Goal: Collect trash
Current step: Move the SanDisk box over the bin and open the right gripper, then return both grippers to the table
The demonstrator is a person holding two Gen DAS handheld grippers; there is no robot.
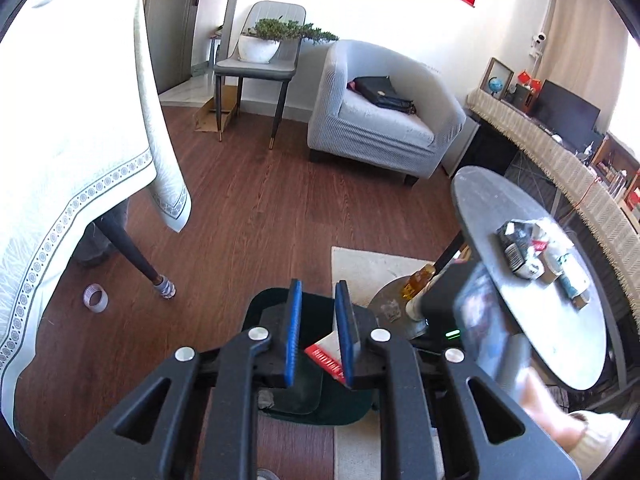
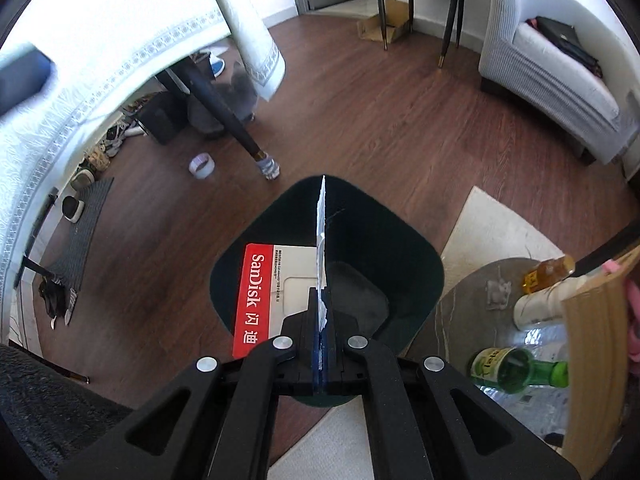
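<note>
A dark green bin [image 2: 404, 248] stands on the wood floor, with a red and white SanDisk card pack [image 2: 260, 292] lying inside it. My right gripper [image 2: 321, 294] hangs over the bin, shut on a thin white scrap of paper [image 2: 321, 220] seen edge-on. In the left wrist view my left gripper [image 1: 319, 288] is also above the bin [image 1: 264, 300], its blue pads [image 1: 294, 332] apart with nothing between them; the card pack [image 1: 324, 354] shows through the gap. Crumpled wrappers [image 1: 524, 248] lie on a round grey table [image 1: 520, 200] to the right.
A low round side table [image 2: 468, 292] beside the bin holds a green bottle [image 2: 516, 368] and an amber bottle [image 2: 548, 272]. A tape roll [image 1: 95, 298] lies by a table leg under a white tablecloth [image 1: 60, 120]. An armchair [image 1: 384, 128] and a pale rug [image 1: 372, 268] sit beyond.
</note>
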